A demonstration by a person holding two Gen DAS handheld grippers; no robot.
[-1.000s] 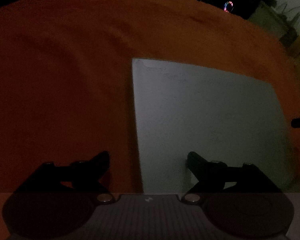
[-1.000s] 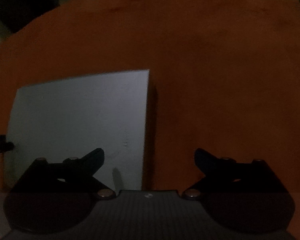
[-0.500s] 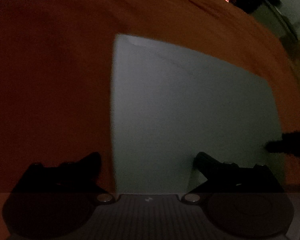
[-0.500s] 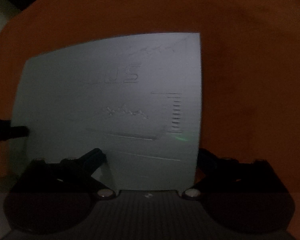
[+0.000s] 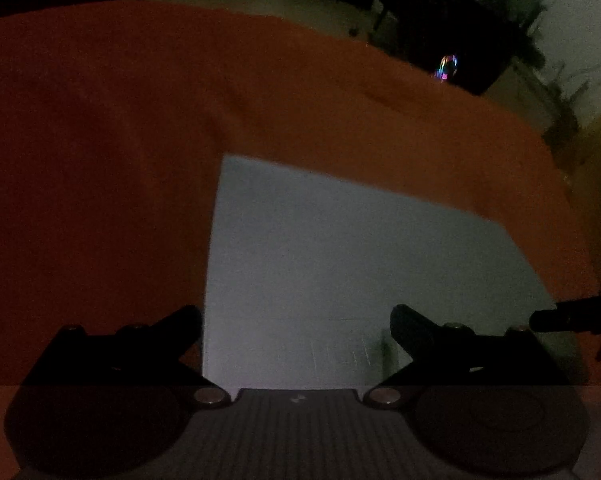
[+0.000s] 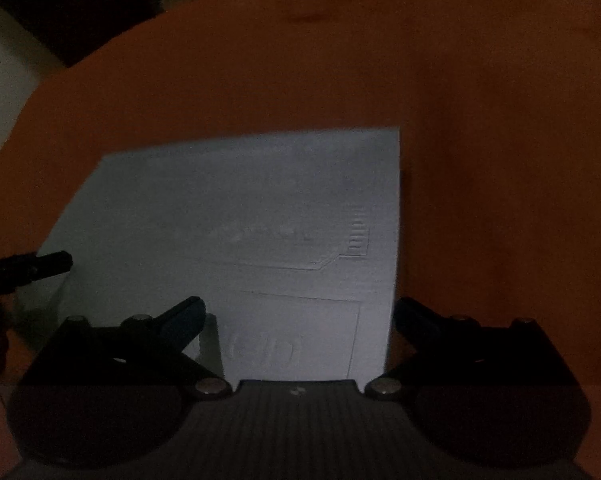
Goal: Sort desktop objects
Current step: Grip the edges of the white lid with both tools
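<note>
Both fingers of the left gripper (image 5: 296, 326) stand wide apart, released, in the left wrist view; the jaws have just been opening, and nothing is pinched between them, though the left edge of a pale grey sheet (image 5: 352, 264) runs down into the gap, close to the left finger. That sheet lies flat on an orange cloth (image 5: 100, 168) that covers the whole work surface. At the right edge of this view a dark fingertip of the other gripper reaches in beside the sheet's right border. Beyond the cloth the room is dim, with a small multicoloured light (image 5: 446, 67) glowing on a dark object. In the right wrist view, the right gripper (image 6: 298, 316) is likewise spread open and grips nothing; the sheet (image 6: 236, 216), faintly marked with lines and a small ladder-like pattern, fills the space below its fingers, its right edge close to the right finger. The cloth (image 6: 500, 160) surrounds it.
</note>
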